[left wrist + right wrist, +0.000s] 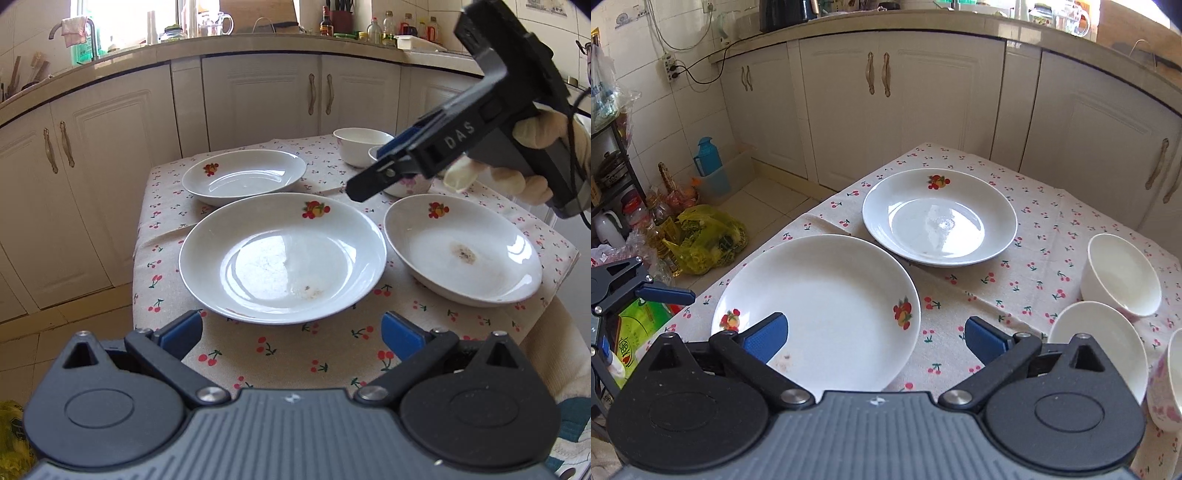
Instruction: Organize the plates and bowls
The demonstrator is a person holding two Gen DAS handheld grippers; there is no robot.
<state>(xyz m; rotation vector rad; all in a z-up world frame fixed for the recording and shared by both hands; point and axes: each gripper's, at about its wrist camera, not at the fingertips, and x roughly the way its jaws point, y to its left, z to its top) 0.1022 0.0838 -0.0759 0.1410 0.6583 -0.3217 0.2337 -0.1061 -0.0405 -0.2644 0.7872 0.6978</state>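
Left wrist view: three white plates and some bowls sit on a cherry-print tablecloth.
The centre plate has one plate at eleven o'clock, a stained plate at three, bowls at one. Left gripper and right gripper gape wide, holding nothing.

Kitchen surroundings: cloth, cabinets, counter, floor clutter.
Cherry-printed beige tablecloth spread over table. Cream panelled cabinet doors behind, under curved stone countertop. Teal plastic thermos jug upright on tiled floor; crumpled yellow plastic bag near it. Pink rag draped on faucet.
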